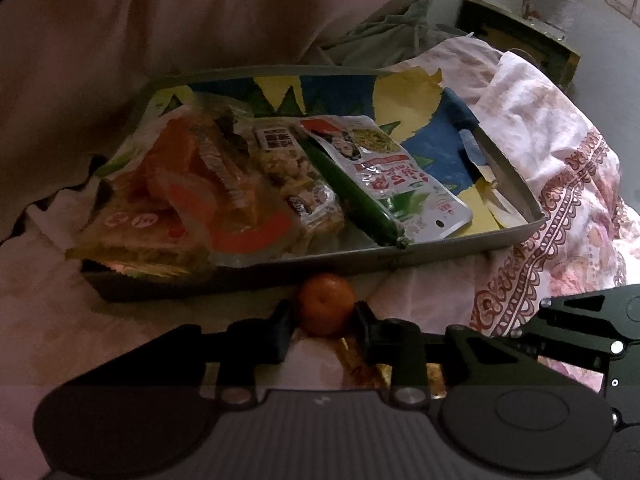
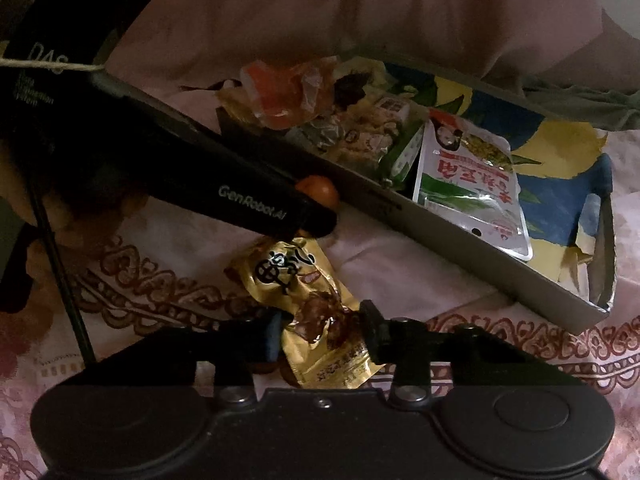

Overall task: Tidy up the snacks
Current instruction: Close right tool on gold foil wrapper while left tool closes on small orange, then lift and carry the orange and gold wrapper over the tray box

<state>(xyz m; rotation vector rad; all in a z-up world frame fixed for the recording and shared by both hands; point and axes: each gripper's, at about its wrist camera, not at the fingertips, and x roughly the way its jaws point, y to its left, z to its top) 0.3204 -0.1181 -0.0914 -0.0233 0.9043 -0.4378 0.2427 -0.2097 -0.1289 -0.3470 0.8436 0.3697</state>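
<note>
A small tangerine [image 1: 326,304] rests on the sheet just before the grey tray [image 1: 440,249]. My left gripper [image 1: 324,315] is shut on it, a finger against each side. In the right wrist view the tangerine [image 2: 318,191] peeks out past that gripper's black body. A gold snack packet [image 2: 316,312] lies flat on the sheet, and my right gripper [image 2: 322,322] is shut on its middle. Its crumpled end [image 1: 356,360] shows under the left fingers. The tray holds orange packets [image 1: 192,200], a green stick [image 1: 352,196] and a white pouch [image 1: 384,172].
The tray [image 2: 480,258] sits on a floral bedsheet [image 1: 560,184], with a pink blanket [image 1: 160,20] bunched behind it. A green wooden stand [image 1: 520,36] is at the far right. The tray's right half shows its blue and yellow lining [image 1: 432,136].
</note>
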